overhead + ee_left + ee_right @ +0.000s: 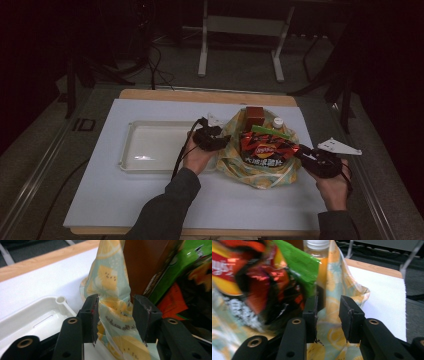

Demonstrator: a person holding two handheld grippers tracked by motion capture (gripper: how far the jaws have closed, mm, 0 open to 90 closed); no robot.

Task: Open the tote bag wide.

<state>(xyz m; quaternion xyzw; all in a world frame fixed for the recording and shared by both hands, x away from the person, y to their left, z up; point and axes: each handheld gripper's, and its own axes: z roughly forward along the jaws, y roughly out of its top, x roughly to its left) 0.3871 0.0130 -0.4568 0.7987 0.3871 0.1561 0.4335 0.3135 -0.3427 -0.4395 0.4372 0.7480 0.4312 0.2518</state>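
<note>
A yellow lemon-print cloth bag (260, 172) sits on the white table cover, right of centre. It holds a red and black chips packet (262, 150), a brown box (254, 115), a green packet (270, 131) and a white-capped bottle (278, 121). My left gripper (222, 140) is at the bag's left edge. In the left gripper view, its jaws (115, 315) stand open with a raised fold of the bag (110, 282) between them. My right gripper (300, 151) is at the bag's right edge, open (328, 315), with bag cloth (337, 285) between its jaws beside the bottle (319, 250).
An empty white tray (150, 147) lies just left of the bag, under the left hand. The wooden table edge (200, 95) runs along the back. Beyond it are a white table frame (240, 30) and cables on the dark floor.
</note>
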